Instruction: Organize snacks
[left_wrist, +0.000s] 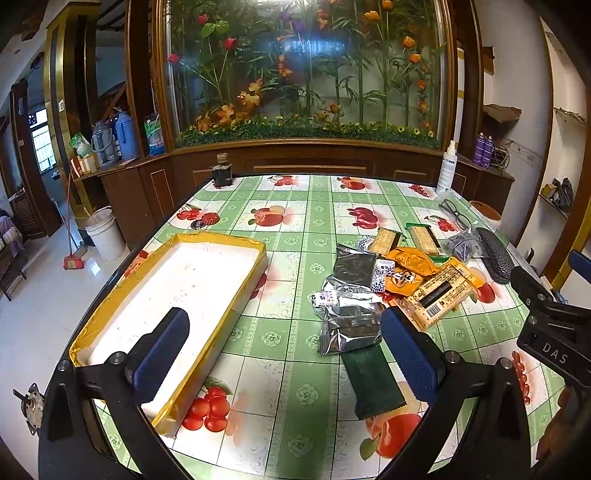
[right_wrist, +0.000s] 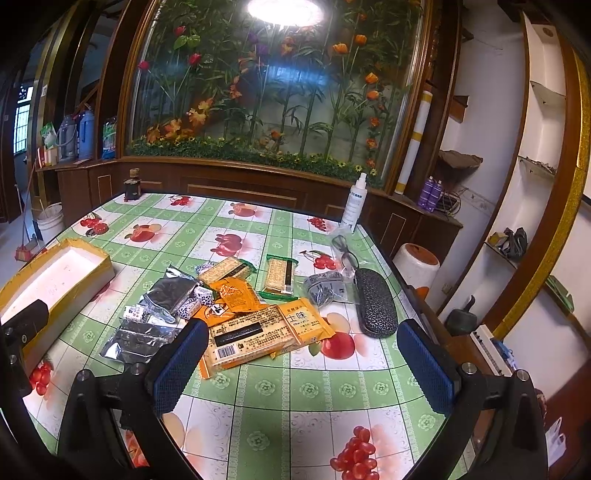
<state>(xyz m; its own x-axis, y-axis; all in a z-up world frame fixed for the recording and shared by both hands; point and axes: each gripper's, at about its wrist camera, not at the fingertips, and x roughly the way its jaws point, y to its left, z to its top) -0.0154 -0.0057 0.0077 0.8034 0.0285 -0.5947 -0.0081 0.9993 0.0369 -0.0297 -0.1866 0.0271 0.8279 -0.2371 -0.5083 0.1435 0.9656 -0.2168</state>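
You held both grippers above the table, w/ jaws spread wide and nothing between them. Your left gripper hovered over the near side; its left finger was in front of the yellow-edged box, its right finger in front of the snack pile. Your right gripper was over the near right part of the table, and the big biscuit pack lay just beyond its left finger.

The box stood on the left side of the table, open, white inside, and I saw no snack in it. The snacks were all in one heap approx. in the middle-right: silver foil packs nearest to the box, small blue-white candies between them, orange packets in the centre, two cracker packs at the far side. One dark green bar lay apart, nearer to you, touching the lower foil pack.

Right of the heap were a dark glasses case, a small plastic bag touching it, and glasses behind. A white spray bottle stood at the far right edge, a dark ink bottle at the far left corner.
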